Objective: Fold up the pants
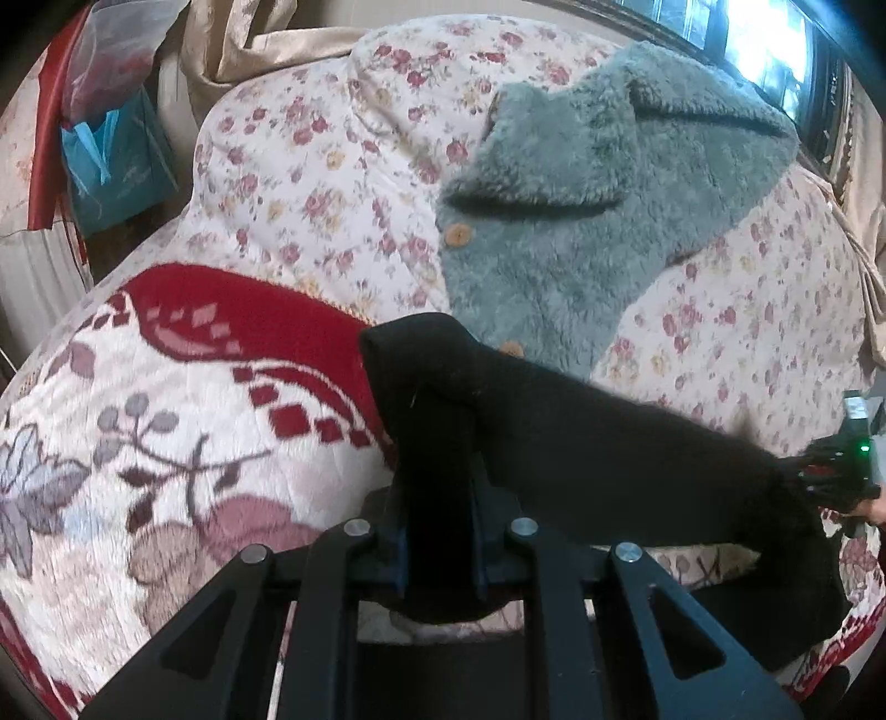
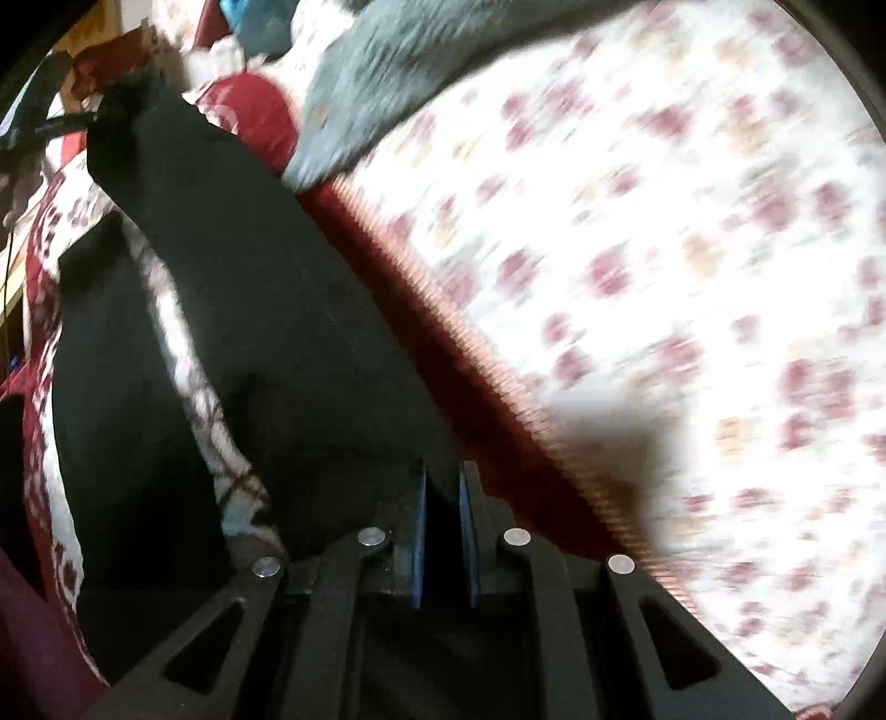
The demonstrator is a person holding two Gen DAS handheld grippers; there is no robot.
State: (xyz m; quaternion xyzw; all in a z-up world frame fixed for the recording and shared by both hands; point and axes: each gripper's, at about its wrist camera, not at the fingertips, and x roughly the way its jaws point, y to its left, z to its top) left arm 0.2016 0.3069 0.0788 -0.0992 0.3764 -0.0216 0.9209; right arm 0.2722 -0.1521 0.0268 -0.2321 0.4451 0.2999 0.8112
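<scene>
While both tongs pinch the black pants [image 1: 581, 443], the fabric hangs stretched between them above the bed. Left tongs [image 1: 440, 531] are clamped on one end of the pants, cloth bunched up over the closed jaws and draped forward. From there the pants run off to the right, where the right tongs [image 1: 836, 471] show at the frame edge, gripping the other end. In the right wrist view the right tongs [image 2: 443, 531] are closed tight on black fabric, blue pads nearly together with cloth between them; the pants [image 2: 249, 288] stretch away up-left toward the other tool. That view is motion-blurred. Under the pants lies a red and white patterned blanket [image 1: 183, 421], and beyond it a floral quilt [image 1: 310, 188] covers the rest of the bed. A grey-green fleece jacket [image 1: 581, 210] with wooden buttons lies on the quilt, just behind the pants. A blue bag [image 1: 111, 166] sits off the bed at upper left, a window [image 1: 769, 50] at upper right.
</scene>
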